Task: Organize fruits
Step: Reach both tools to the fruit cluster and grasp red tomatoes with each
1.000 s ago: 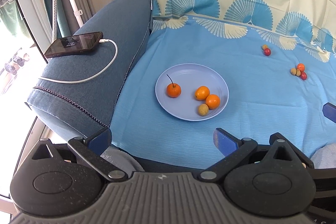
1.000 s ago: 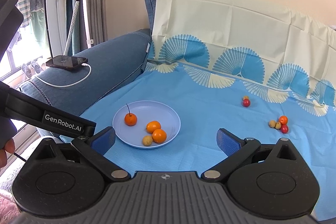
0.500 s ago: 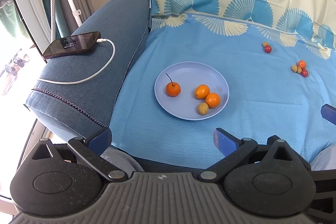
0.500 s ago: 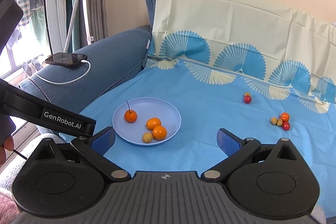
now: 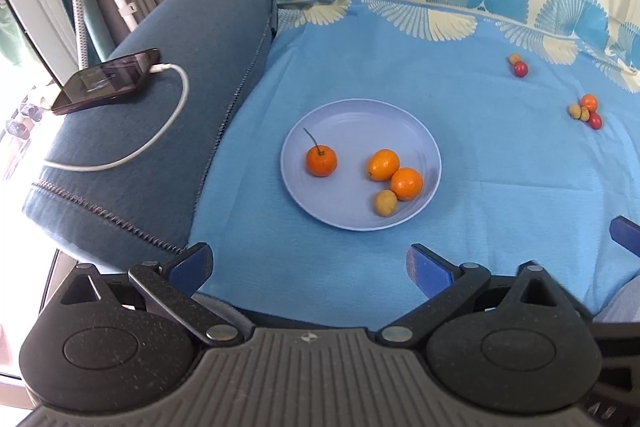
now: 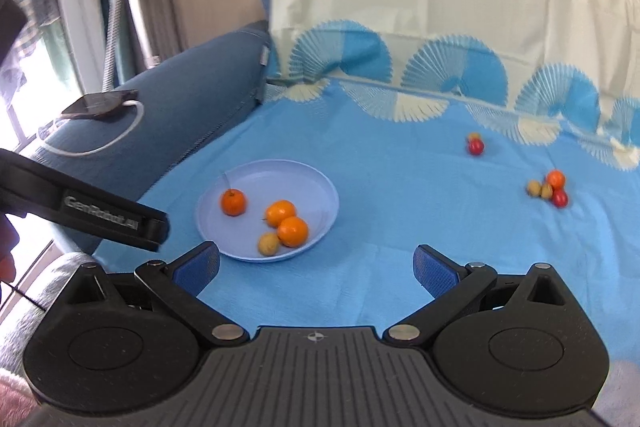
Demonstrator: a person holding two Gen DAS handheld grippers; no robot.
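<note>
The loose fruit I have left to gather sits on the blue sheet [image 6: 400,207] of the sofa, well right of the plate [image 6: 316,183]: a far pair [image 6: 475,144], one red and one tan touching, and a right-hand cluster [image 6: 549,187] of four packed together. They look light, round and smooth-skinned, so I judge they will roll on the soft cloth and could bruise if squeezed hard. I would take one at a time across its widest part, starting with an outer piece so its neighbours are not scattered. Already on the plate are a stemmed orange fruit [image 5: 321,160], two more orange ones and a small tan one. My right tool [image 6: 316,265] is spread wide and holds nothing, hovering near the plate. My left tool [image 5: 310,263] is likewise released and empty, above the sheet's near edge.
</note>
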